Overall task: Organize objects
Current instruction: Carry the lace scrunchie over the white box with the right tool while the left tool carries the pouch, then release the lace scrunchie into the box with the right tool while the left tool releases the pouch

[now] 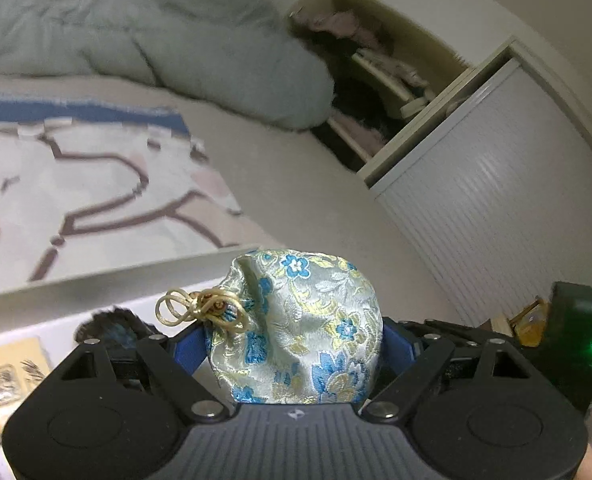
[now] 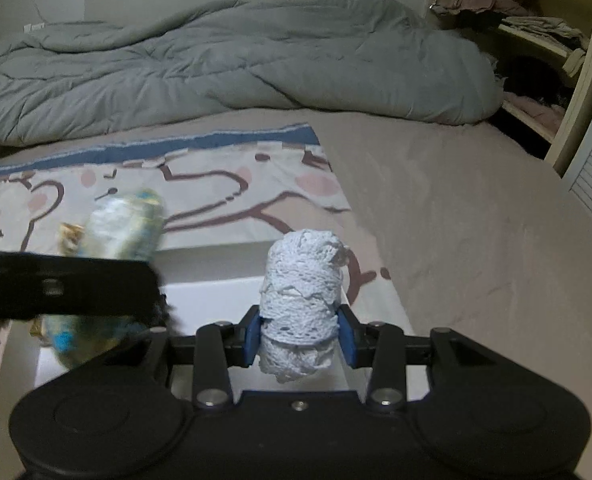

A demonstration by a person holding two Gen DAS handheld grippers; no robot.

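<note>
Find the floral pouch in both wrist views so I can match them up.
Left wrist: floral pouch sits lower centre, pinched in the left gripper.
Right wrist: the pouch is a blur at left, above the left gripper's black body.
Shared landmark: grey duvet across the top.

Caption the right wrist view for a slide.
Right gripper clamps a white lace roll above a white box on the bed.

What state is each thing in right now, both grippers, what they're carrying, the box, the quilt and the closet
left gripper: shut on the floral pouch.
floral pouch: drawstring knotted, held off the bed.
right gripper: shut on the lace roll.
lace roll: wound up, upright between the fingers.
white box: open, below both grippers.
grey quilt: crumpled on the bed.
closet: open, clothes on shelves.
</note>
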